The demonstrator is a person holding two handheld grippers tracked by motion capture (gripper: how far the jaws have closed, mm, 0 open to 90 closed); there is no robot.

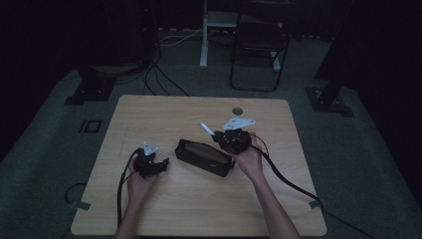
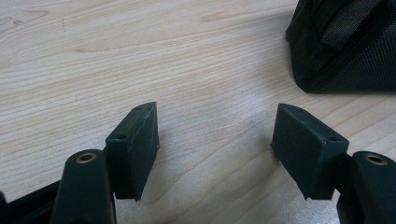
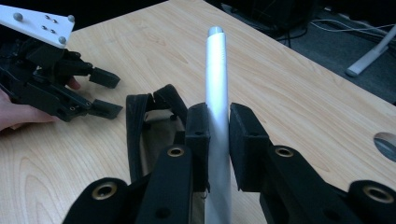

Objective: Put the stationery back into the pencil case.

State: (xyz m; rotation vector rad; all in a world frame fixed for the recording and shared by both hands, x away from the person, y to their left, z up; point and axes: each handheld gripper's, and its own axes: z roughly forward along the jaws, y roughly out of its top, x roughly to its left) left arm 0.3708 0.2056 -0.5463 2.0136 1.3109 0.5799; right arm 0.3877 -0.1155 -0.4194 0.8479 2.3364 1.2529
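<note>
A black fabric pouch (image 1: pixel 204 157) lies open in the middle of the wooden table (image 1: pixel 164 112), its zipped mouth (image 3: pixel 140 121) gaping just under my right gripper. My right gripper (image 1: pixel 217 135) is shut on a slim silver-white pen (image 3: pixel 217 79), which sticks out past the jaws and hangs over the pouch's right end (image 1: pixel 226 164). The pen (image 1: pixel 206 128) points up and to the left in the high view. My left gripper (image 1: pixel 160 165) rests low on the table just left of the pouch (image 2: pixel 345 42), open (image 2: pixel 215 116), with bare wood between its pads. It also appears in the right gripper view (image 3: pixel 100 93).
A round cable hole (image 1: pixel 237 110) sits near the table's far edge. Beyond the table stand a black chair (image 1: pixel 259 45), a white desk leg (image 1: pixel 203 35) and dark stand bases, with cables on the grey floor. Each gripper trails a cable toward the near edge.
</note>
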